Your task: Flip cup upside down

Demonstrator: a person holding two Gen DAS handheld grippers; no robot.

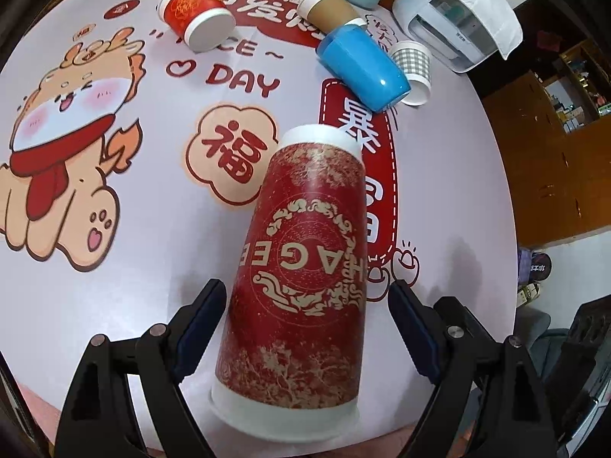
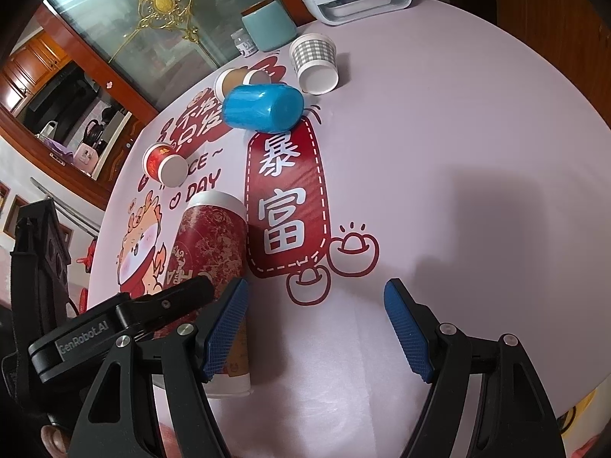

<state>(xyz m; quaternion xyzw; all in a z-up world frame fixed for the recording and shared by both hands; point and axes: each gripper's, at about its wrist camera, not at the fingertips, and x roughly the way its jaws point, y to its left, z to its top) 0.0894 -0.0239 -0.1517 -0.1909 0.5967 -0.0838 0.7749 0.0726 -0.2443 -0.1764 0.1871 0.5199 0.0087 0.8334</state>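
A tall red paper cup [image 1: 305, 267] with gold print stands upside down on the table, rim down near the front edge, white base up. My left gripper [image 1: 307, 305] is open, its jaws on either side of the cup with gaps. The cup also shows in the right wrist view [image 2: 210, 244], with the left gripper's black body in front of it. My right gripper [image 2: 315, 305] is open and empty over bare tablecloth to the right of the cup.
Several cups lie on their sides farther back: a blue cup [image 1: 362, 66], a checked cup [image 1: 414, 72], a brown cup [image 1: 328, 7], a small red cup [image 1: 196, 13]. A teal canister [image 2: 269, 24] and a white appliance [image 1: 458, 19] stand at the far edge.
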